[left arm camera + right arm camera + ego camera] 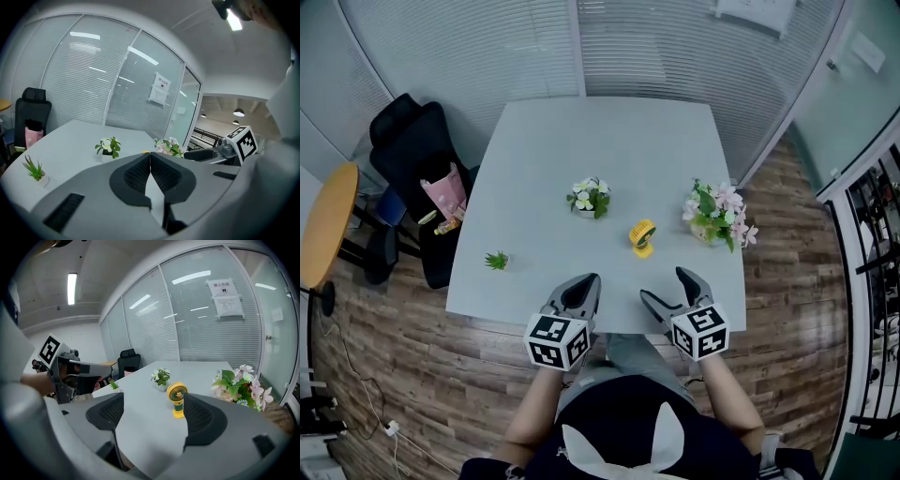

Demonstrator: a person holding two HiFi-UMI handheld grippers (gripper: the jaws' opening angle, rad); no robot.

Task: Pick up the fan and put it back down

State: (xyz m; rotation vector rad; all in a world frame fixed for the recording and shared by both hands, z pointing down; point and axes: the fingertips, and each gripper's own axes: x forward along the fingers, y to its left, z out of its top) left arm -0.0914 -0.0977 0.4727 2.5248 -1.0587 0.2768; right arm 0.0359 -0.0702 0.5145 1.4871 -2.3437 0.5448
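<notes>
A small yellow fan point(642, 236) stands upright on the pale grey table point(609, 141), right of centre and a little way in from the near edge. My right gripper point(664, 284) hovers over that near edge just short of the fan, open, with nothing between its jaws. In the right gripper view the fan point(177, 399) stands ahead by the right jaw, apart from my right gripper point(154, 404). My left gripper point(591, 280) is at the table edge to the left, shut on nothing; in its own view the left gripper point(150, 155) shows its pads meeting.
A pot of white flowers point(590, 198) sits left of the fan and a pink bouquet point(717, 215) to its right. A tiny green plant point(496, 261) stands near the left edge. A black chair point(417, 159) and a round wooden table point(328, 225) stand at the left.
</notes>
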